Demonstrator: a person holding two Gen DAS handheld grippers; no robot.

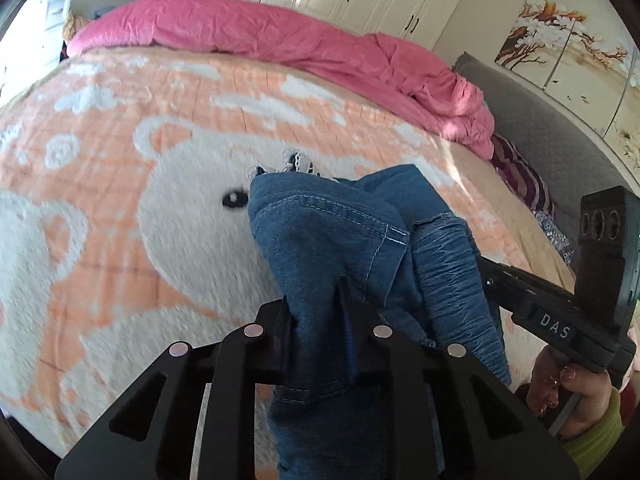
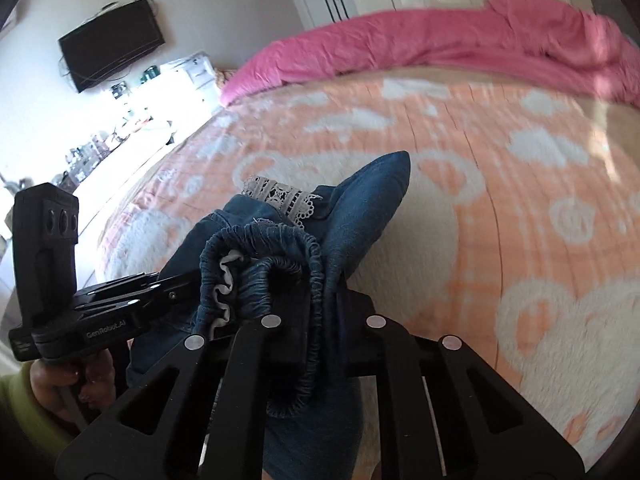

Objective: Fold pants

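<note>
Denim pants [image 1: 332, 240]: bunched and held up between both grippers, above the blanket [image 1: 120, 200].
Left gripper [image 1: 320, 320]: clamped on a stitched fold of the denim.
Right gripper [image 2: 320, 320]: clamped on the gathered elastic waistband [image 2: 280, 272].
Lace trim [image 2: 280, 196]: seen on the far side of the bundle.
Pink quilt [image 1: 280, 36]: heaped along the blanket's far edge.

Right gripper [image 2: 320, 300] is clamped on the gathered elastic waistband of the blue denim pants [image 2: 360, 200], white lace trim [image 2: 280, 196] poking up, above the peach teddy-bear blanket [image 2: 520, 200], with the left gripper [image 2: 172, 284] pinching alongside.
</note>
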